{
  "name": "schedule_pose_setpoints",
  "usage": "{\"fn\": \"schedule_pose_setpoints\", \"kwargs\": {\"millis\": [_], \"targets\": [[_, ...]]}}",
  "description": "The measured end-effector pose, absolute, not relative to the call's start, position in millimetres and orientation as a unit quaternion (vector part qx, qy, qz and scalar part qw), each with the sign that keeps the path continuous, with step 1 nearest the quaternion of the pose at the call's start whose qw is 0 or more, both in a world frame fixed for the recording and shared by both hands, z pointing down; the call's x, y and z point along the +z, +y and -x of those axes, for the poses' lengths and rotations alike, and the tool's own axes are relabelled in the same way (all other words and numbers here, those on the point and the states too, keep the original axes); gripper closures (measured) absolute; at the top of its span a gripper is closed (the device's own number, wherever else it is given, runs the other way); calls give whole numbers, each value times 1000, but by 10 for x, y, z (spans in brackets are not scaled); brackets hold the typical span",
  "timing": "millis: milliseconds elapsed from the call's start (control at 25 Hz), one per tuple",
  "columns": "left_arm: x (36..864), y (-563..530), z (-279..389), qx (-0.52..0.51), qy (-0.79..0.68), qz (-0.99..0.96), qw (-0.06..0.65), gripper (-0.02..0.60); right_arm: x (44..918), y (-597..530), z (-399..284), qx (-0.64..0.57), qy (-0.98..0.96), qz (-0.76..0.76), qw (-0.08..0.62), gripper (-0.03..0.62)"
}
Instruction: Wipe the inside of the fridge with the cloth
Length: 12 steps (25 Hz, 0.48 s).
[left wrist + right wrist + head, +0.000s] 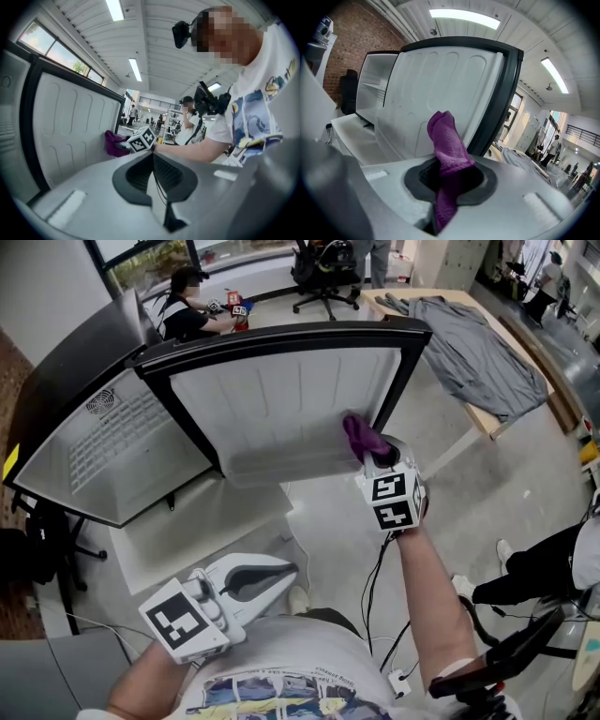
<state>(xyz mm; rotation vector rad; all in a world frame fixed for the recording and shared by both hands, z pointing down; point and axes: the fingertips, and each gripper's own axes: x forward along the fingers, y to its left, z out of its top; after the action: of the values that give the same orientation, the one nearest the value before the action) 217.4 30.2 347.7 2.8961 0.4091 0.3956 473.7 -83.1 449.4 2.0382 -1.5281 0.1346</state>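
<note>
Grey concrete workshop floor, office chair (323,277) and grey sheet (478,352) behind. Fridge (103,446) open, white door liner (281,399) framed by black gasket. Purple cloth (361,437) pinched between right gripper (375,456) jaws, long axis along the jaws, free end poking up and forward at liner's lower right corner, just beside gasket. Left gripper (281,575) low by the torso, jaws pressed together, nothing between. Black-and-white square markers on both cubes; shirt print too small to read.
</note>
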Motion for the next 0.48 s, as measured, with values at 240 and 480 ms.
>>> {"fn": "schedule_pose_setpoints", "kwargs": {"millis": [240, 480], "targets": [[3480, 323, -2136, 131, 138, -977, 101, 576, 4340, -719, -4500, 51, -597, -758, 258, 540], [3472, 373, -2047, 129, 132, -978, 101, 576, 4497, -765, -3995, 61, -641, -724, 249, 540]]}}
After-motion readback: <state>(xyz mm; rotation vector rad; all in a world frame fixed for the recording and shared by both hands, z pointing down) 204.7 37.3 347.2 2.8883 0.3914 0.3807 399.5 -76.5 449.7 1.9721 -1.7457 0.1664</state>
